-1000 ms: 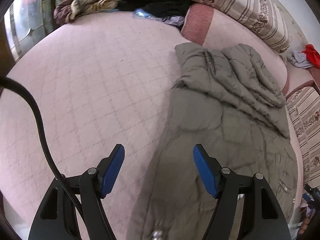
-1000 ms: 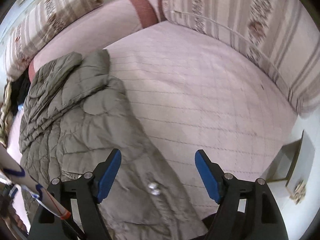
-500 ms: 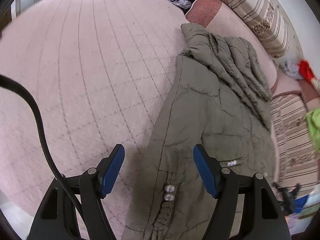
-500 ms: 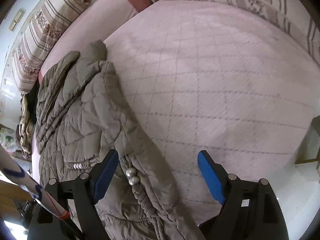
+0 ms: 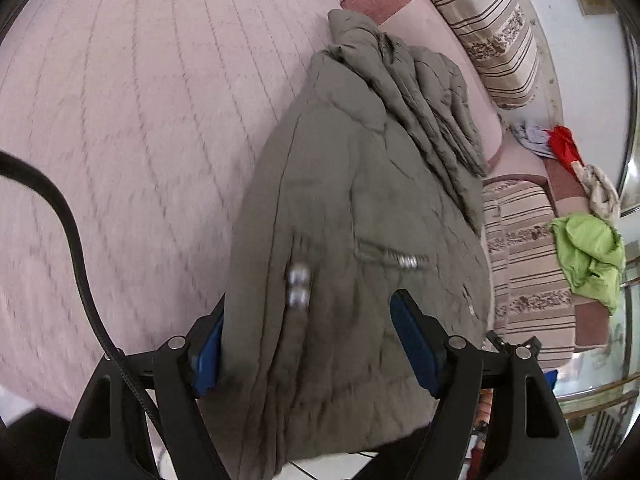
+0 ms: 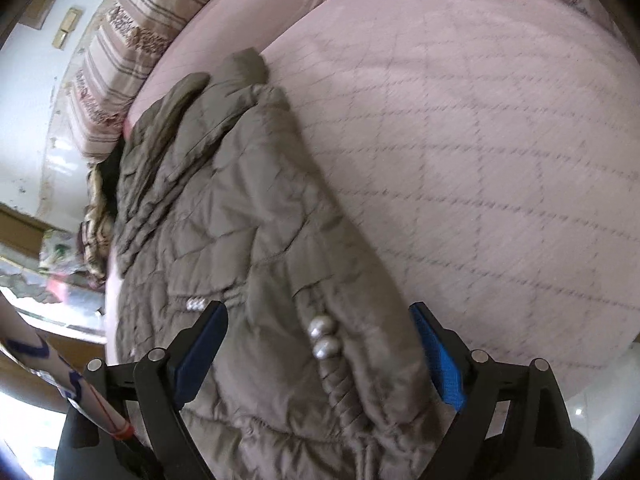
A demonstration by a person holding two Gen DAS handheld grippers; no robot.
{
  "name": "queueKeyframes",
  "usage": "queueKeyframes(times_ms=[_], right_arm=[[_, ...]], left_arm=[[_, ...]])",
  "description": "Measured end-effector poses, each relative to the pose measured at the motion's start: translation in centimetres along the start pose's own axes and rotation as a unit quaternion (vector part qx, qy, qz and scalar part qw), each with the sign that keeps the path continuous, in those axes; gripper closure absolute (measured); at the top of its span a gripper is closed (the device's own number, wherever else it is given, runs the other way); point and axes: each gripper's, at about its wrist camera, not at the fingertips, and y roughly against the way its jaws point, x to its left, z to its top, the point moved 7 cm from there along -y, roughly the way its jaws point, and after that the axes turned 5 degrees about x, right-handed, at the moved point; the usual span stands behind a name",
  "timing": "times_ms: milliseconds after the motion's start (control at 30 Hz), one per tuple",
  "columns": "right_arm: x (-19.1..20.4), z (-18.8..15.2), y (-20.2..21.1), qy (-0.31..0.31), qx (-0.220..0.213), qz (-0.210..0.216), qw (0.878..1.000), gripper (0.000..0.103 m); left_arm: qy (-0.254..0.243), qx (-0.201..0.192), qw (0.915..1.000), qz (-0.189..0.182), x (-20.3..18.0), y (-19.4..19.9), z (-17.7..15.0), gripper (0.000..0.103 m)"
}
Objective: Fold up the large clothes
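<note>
An olive-grey quilted jacket lies lengthwise on a pink quilted bed cover. It also shows in the right wrist view. Two silver beads hang on its cord near the hem and show in the right wrist view too. My left gripper is open, its blue pads on either side of the jacket's near hem. My right gripper is open, also astride the near hem. The hem end drapes over the bed edge.
Striped bolster cushions run along the far side. A green cloth and a red cloth lie on the striped seat at right. A black cable crosses the left view. Tiled floor shows below the bed edge.
Both grippers have moved down and closer to the jacket's near hem. The hem now lies between the open pads of each. The jaws have stayed open.
</note>
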Motion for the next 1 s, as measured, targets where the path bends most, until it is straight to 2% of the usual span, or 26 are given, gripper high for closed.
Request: queueKeyframes(times_ms=[200, 300, 533, 633, 833, 900, 933, 1000], right_arm=[[0.7, -1.8, -0.1, 0.006, 0.015, 0.014, 1.0, 0.009], [0.9, -3.1, 0.0, 0.008, 0.023, 0.024, 0.999, 0.009], [2.3, -6.5, -0.8, 0.037, 0.065, 0.051, 0.996, 0.009], [3.1, -7.7, -1.4, 0.047, 0.075, 0.07, 0.994, 0.009], [4.0, -9.0, -2.4, 0.025, 0.08, 0.132, 0.988, 0.014], [4.4, -9.6, -2.7, 0.02, 0.091, 0.151, 0.984, 0.025], [4.5, -9.9, -2.9, 0.021, 0.094, 0.153, 0.984, 0.027], [4.8, -10.1, -3.1, 0.026, 0.086, 0.137, 0.986, 0.033]], left_arm=[[-0.015, 0.001, 0.9998, -0.014, -0.2, 0.2, -2.5, 0.029], [-0.025, 0.003, 0.999, -0.036, -0.8, -0.4, -3.3, 0.029], [-0.03, -0.014, 0.9982, -0.051, -1.0, -0.9, -3.4, 0.029], [-0.035, -0.018, 0.9978, -0.053, -1.2, -1.1, -3.4, 0.023], [-0.072, -0.027, 0.997, -0.015, -2.1, -1.6, -3.9, 0.016], [-0.087, -0.031, 0.9957, 0.001, -2.5, -1.9, -4.1, 0.013], [-0.095, -0.034, 0.9949, 0.011, -2.8, -2.1, -4.2, 0.012], [-0.104, -0.036, 0.9935, 0.027, -2.9, -2.2, -4.4, 0.012]])
